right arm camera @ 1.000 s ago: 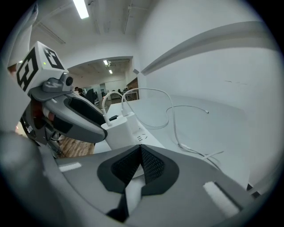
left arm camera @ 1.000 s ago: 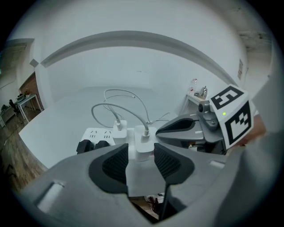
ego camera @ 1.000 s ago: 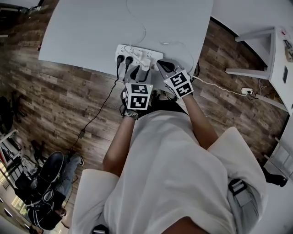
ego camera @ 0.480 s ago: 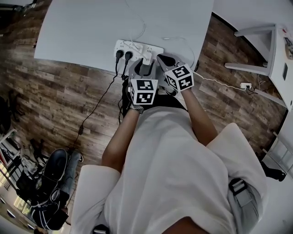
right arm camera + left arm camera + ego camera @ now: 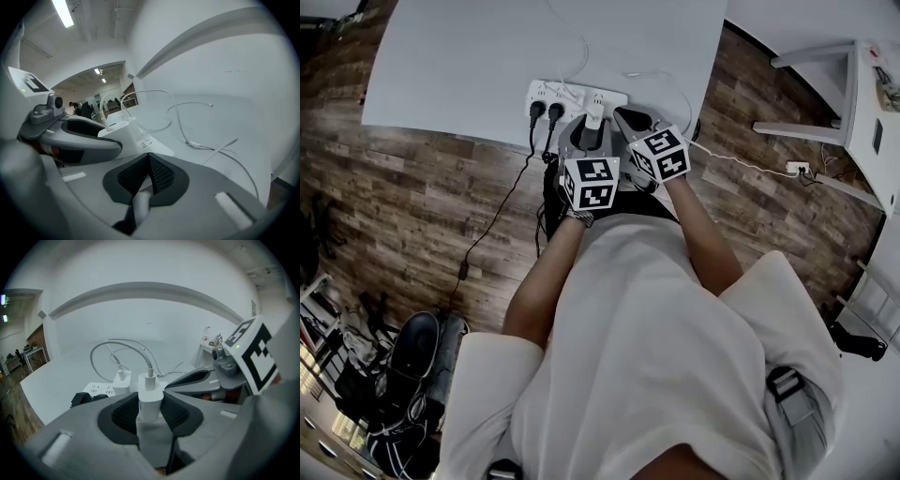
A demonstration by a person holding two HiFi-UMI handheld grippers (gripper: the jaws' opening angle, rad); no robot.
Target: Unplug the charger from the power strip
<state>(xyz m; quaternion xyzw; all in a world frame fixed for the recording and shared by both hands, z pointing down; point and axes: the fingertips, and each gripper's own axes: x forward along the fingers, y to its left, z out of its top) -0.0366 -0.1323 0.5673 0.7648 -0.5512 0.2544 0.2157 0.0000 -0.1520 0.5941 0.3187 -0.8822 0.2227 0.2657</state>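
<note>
A white power strip [image 5: 572,96] lies near the front edge of the white table [image 5: 487,66]. In the left gripper view a white charger [image 5: 151,389] with its white cable stands between the pads of my left gripper [image 5: 151,405]. The jaws have just been closing, and both pads now touch the charger's sides. The jaws hide its base, so I cannot tell whether it still sits in the strip [image 5: 96,390]. My right gripper [image 5: 149,169] is shut on nothing, just right of the left gripper [image 5: 586,127] by the strip's right end [image 5: 140,138].
A second white charger [image 5: 122,379] and two black plugs [image 5: 542,111] sit in the strip, their cords dropping to the wood floor. Loose white cables [image 5: 206,145] lie on the table. A white stand [image 5: 853,84] and a floor socket [image 5: 795,169] are on the right.
The left gripper has shifted slightly right, in line with the charger. The right gripper's marker cube has rolled a little. The head view has drifted.
</note>
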